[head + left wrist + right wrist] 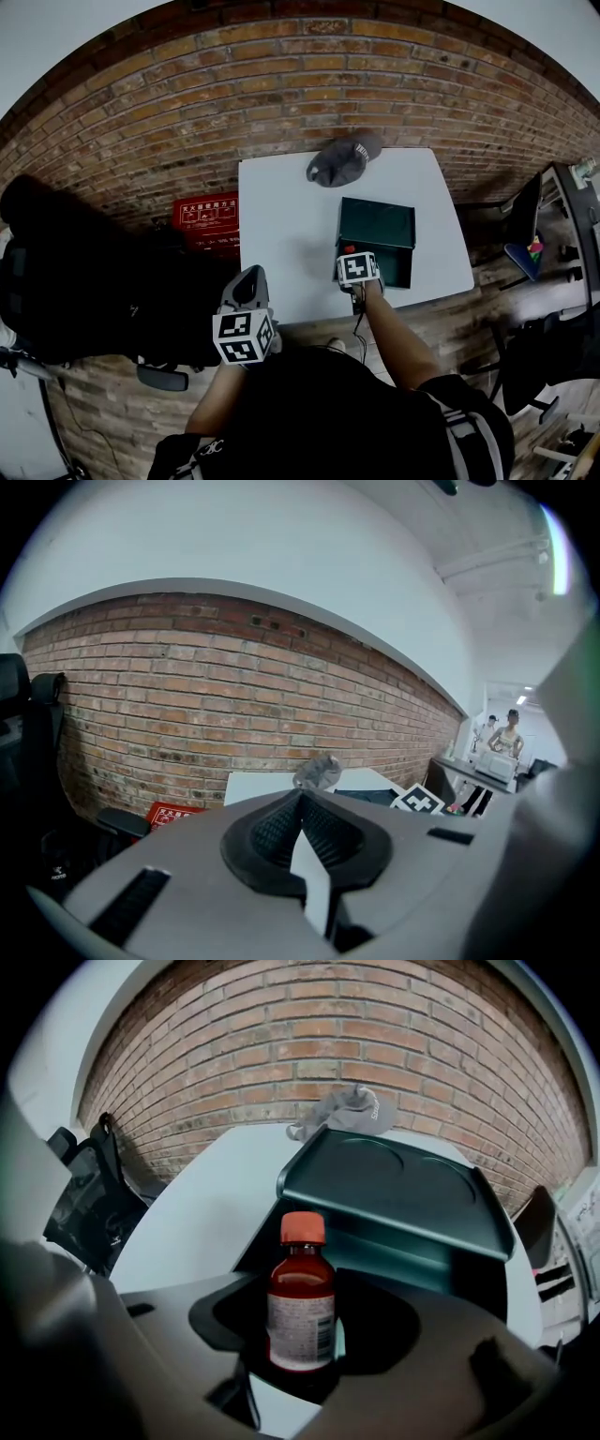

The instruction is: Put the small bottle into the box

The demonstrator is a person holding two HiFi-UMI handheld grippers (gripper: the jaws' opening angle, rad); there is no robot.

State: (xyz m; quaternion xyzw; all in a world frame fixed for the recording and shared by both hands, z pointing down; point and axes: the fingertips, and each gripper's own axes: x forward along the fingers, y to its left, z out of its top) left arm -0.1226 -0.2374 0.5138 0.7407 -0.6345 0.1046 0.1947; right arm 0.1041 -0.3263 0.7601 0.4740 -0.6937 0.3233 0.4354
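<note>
on the white, flat surface (281,234) sits a dark green box (377,225), rectangular and hard-edged, open with its lid tipped up on the far side. in the right gripper view the lid (394,1190) looks smooth and moulded, with two shallow round dents pressed into it. a soft, crumpled grey cap (343,159) lies at the far edge of the surface, just beyond the box.

the small bottle (301,1302) is dark amber with an orange screw cap and a pale printed label wrapped round its body. it stands upright between the jaws of the right hand-held gripper (301,1335), which are closed against its sides and hold it at the near left edge of the box, with the open box just beyond it.

the right forearm reaches straight forward across the near edge of the surface, and the right hand-held gripper (354,258) is at the box's near left corner. the left arm is bent at the elbow, keeping the left hand-held gripper (251,281) off the near left corner of the surface, pointing away. its ribbed black pads (281,822) meet at the tips with nothing between them.

behind the surface runs a rough brick wall (234,686), with a red case (206,217) at its foot on the left.
</note>
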